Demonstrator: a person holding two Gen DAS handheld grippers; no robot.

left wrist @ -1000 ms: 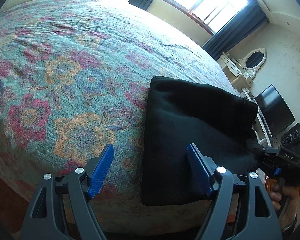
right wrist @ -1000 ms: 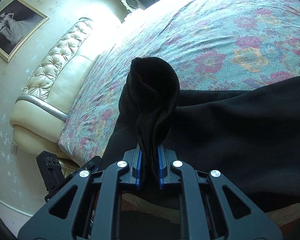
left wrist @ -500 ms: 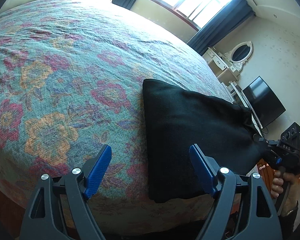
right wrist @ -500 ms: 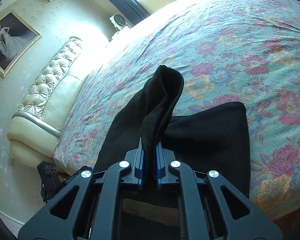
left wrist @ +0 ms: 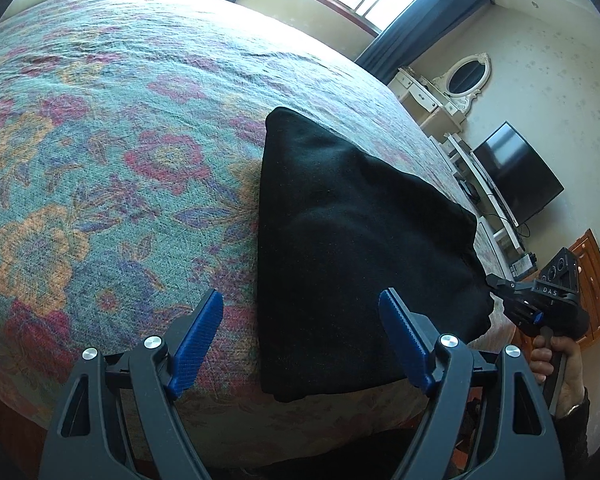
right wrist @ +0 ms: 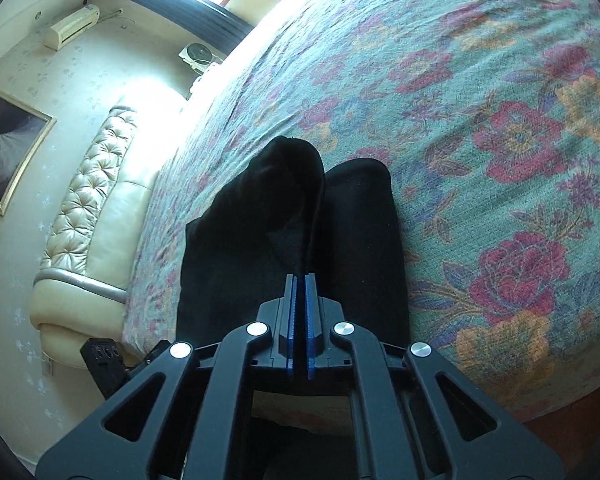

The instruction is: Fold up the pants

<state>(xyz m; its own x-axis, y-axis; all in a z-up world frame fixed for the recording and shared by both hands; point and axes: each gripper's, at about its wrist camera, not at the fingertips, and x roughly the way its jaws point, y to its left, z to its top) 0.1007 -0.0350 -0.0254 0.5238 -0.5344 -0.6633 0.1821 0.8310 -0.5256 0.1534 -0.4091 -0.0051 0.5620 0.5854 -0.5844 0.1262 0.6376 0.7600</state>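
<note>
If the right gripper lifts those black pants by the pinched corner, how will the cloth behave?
Probably floppy: the black pants bunch into a soft peak ahead of the shut right gripper. The folded stack would likely sag and unfold, held at one corner only. The fabric looks matte and fuzzy, so slipping seems unlikely. The left gripper is open, giving no support.

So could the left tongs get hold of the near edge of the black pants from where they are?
Probably yes. The left tongs are open with nothing between them and the pants on the bed; the near left corner already lies between the blue pads.
</note>
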